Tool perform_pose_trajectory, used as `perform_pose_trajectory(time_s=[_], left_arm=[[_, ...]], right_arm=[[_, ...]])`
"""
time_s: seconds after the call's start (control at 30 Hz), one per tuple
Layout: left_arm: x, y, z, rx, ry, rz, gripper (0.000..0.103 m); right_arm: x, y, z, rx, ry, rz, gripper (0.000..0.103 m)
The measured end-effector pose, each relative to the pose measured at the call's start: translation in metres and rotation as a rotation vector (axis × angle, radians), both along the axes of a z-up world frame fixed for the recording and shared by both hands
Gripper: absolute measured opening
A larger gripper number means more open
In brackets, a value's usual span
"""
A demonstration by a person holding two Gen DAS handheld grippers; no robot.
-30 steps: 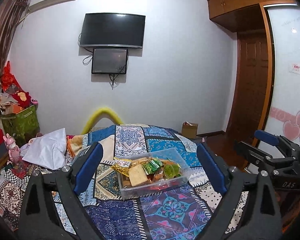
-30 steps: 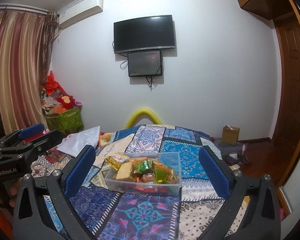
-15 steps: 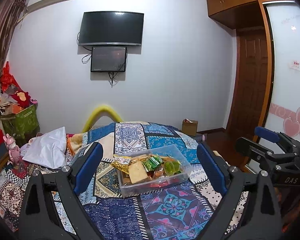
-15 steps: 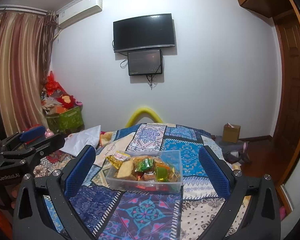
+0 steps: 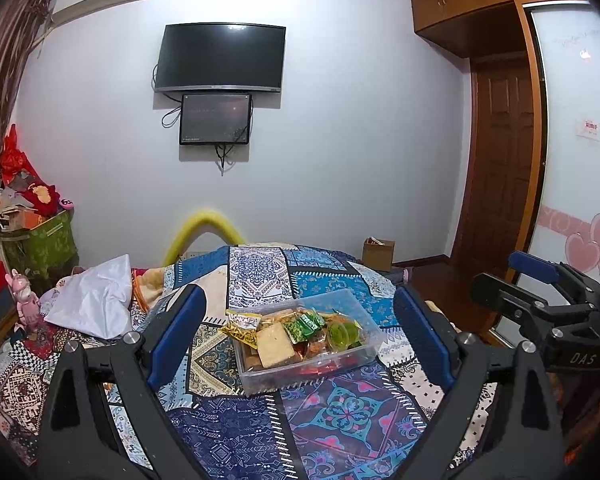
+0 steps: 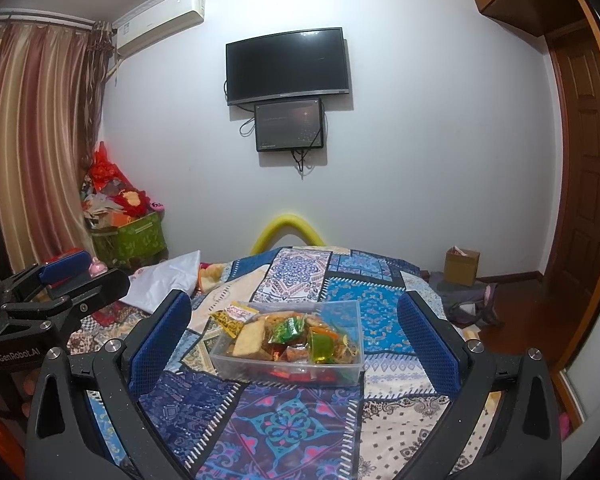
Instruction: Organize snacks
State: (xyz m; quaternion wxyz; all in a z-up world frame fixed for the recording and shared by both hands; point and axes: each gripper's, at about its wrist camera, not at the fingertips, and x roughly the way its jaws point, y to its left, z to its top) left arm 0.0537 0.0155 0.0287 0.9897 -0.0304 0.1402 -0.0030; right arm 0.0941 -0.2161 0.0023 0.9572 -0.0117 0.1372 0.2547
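A clear plastic box [image 5: 370,350] [image 6: 348,312] full of wrapped snacks sits on a blue patchwork bedspread [image 5: 340,412] [image 6: 284,424]. Among the snacks are a yellow packet [image 5: 242,324] [image 6: 232,318] hanging over the left rim, a tan cracker pack [image 5: 275,345], green packets [image 5: 306,326] and a green jelly cup [image 5: 342,334]. My left gripper [image 5: 298,334] is open, held above the bed short of the box, with nothing between its fingers. My right gripper [image 6: 294,330] is also open and empty, likewise short of the box.
A white cloth [image 5: 96,300] lies on the bed's left side. Beyond it stand a green bin with red items [image 5: 40,240] and a pink toy [image 5: 26,300]. A cardboard box [image 6: 462,266] and clothes lie on the wooden floor at right, near a door [image 5: 500,168].
Both views shifted slightly; the box sits a little lower and nearer in the frames. Both grippers stayed open and empty.
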Motion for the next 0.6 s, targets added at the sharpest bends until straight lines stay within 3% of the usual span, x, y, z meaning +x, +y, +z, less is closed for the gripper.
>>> perform_pose_trajectory(time_s=[0.6], left_arm=[[-0.0001,-0.0023,-0.0006,-0.005,0.005,-0.01,0.096]], right_arm=[[-0.0033,-0.002,0.0005,0.003,-0.003,-0.006,0.103]])
